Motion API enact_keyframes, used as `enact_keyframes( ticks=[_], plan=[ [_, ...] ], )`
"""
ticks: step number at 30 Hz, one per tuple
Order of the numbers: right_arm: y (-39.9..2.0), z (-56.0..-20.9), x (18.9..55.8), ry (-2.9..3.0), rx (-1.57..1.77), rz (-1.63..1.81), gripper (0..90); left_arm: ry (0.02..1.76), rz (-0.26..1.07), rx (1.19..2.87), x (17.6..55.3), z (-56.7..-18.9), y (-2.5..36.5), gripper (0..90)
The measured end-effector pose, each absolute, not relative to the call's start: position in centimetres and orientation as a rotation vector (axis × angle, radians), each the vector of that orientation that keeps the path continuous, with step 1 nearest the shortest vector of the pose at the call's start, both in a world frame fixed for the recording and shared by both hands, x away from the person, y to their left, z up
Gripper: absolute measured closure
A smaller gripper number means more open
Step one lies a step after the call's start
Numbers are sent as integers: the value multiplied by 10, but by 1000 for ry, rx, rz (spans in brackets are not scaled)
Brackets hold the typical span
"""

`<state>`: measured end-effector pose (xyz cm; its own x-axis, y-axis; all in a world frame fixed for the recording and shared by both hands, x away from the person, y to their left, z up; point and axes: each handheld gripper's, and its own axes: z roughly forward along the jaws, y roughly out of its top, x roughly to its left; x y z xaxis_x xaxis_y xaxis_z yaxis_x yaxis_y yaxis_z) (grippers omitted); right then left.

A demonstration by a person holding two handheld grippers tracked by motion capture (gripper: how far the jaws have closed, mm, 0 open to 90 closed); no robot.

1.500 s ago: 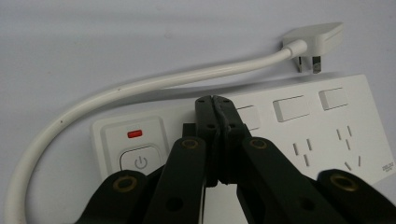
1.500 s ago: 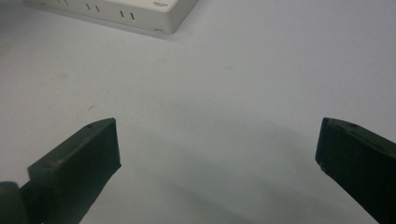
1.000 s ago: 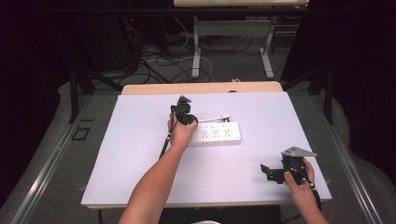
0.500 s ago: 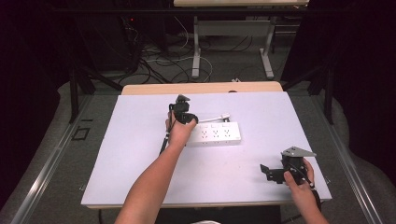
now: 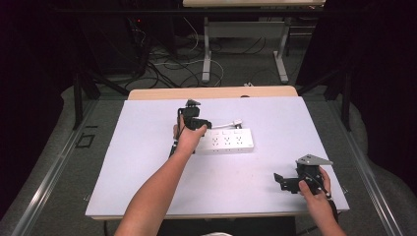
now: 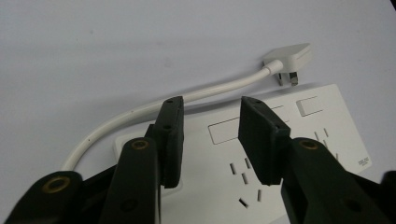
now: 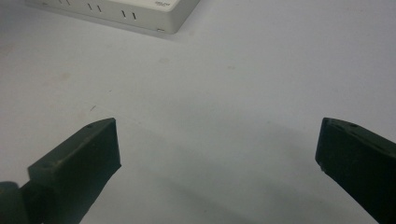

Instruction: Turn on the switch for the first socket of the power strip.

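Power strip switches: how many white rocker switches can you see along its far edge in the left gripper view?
2 in plain view: one switch between the left gripper's jaws, one switch toward the plug end. The right jaw covers the stretch between them, so another may be hidden there.

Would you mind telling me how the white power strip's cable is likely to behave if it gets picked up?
The cable already lies in a loose curve, so it would probably flop. Its plug would likely dangle. The power strip, flat and boxy, should stay rigid.

power strip point(image 7: 112, 14) cut off at top edge, lettering point(image 6: 364, 161) unreadable
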<state>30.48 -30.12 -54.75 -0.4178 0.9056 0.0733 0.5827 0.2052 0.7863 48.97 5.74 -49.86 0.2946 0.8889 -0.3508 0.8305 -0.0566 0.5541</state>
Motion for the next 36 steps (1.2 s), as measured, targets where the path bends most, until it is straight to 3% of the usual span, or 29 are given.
enact_keyframes(
  ticks=[21,36],
  plan=[
    [-300,-547,304,2081,1385,1078,0,1367,207,1973,476,-493,56,226],
    [-300,-547,304,2082,1382,1076,0,1295,278,2052,470,-491,62,197]
  ],
)
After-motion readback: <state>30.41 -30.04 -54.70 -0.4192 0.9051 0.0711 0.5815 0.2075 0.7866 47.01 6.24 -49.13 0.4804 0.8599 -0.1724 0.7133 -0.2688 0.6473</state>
